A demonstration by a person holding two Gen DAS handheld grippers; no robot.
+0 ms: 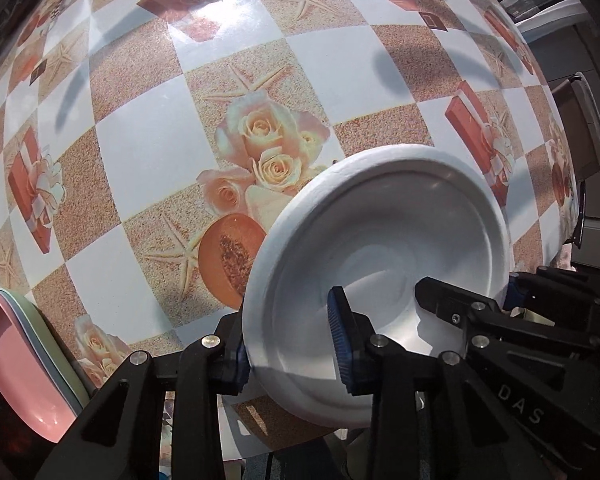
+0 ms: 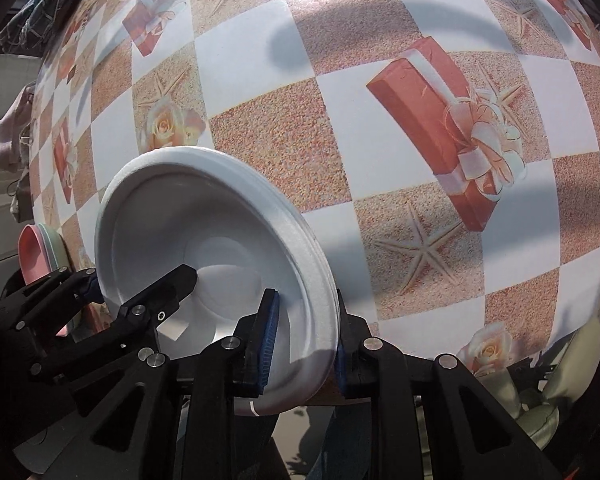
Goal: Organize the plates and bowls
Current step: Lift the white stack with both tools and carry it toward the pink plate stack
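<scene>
**Two tools share one white foam bowl**

The left tool (image 1: 292, 344) and the right tool (image 2: 304, 344) each pinch opposite sides of the rim of the white foam bowl (image 1: 380, 240), which is held tilted above the near edge of the counter (image 1: 148, 148). The bowl looks very light, easily dented and fairly grippy, so a gentle rim pinch suits it. A stack of pastel plates (image 1: 16, 356) sits well apart to the left; nothing visible blocks that way.
</scene>
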